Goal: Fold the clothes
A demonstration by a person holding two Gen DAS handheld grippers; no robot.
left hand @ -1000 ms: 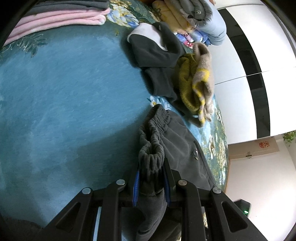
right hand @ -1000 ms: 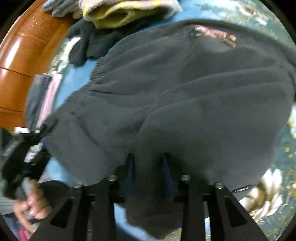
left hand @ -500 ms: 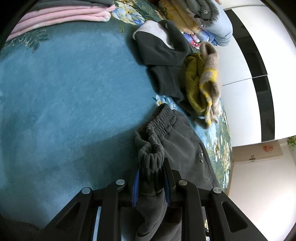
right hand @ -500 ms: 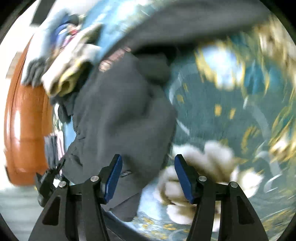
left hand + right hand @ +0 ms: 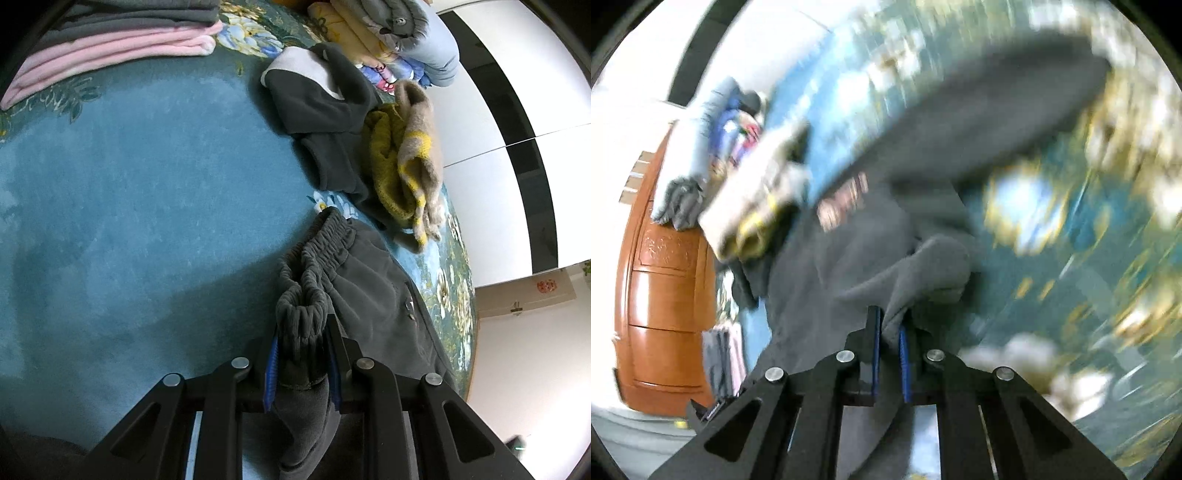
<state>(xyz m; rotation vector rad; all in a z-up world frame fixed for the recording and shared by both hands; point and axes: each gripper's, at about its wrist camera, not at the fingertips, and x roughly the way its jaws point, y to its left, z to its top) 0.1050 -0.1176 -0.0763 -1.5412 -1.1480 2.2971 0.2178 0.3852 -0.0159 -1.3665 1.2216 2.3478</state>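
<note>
One pair of grey trousers (image 5: 369, 295); left hand-held gripper (image 5: 301, 363) pinches its waistband, right hand-held gripper (image 5: 888, 354) pinches a fold. Blue floral bed (image 5: 129, 184); white wall (image 5: 491, 122).

Left gripper (image 5: 301, 363): matte black frame with two angled arms per side, triangular cut-outs near the base, four round silver screw heads across the linkage. Fingers (image 5: 272, 369) carry blue ribbed pads. Right gripper (image 5: 888, 363): same build, black frame, four silver screws, triangular cut-outs, blue ribbed finger pads.
</note>
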